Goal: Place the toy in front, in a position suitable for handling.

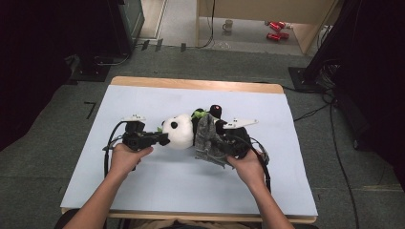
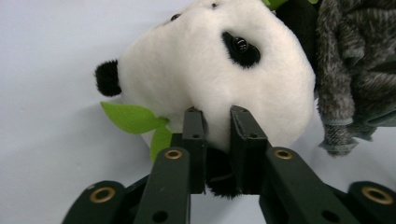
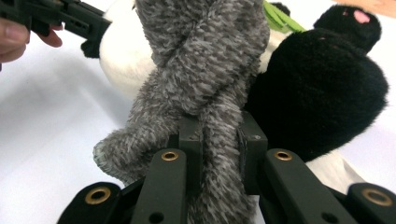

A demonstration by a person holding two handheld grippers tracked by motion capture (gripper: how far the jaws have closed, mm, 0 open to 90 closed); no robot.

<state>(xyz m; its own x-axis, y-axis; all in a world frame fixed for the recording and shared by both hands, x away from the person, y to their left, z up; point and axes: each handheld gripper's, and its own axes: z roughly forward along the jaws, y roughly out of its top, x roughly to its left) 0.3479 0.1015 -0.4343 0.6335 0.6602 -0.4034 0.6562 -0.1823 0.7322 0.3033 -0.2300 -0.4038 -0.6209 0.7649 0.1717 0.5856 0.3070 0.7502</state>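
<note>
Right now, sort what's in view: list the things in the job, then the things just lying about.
In the job: panda plush, grey fuzzy garment, left gripper, right gripper.

Lying about: mug, red items on the floor beyond the table.

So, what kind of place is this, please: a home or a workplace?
Most likely a lab or recording room, not a home. A bare work table stands on grey carpet, black equipment stands with loose cables surround it, and a person works on a plush panda with hand-held grippers.
</note>
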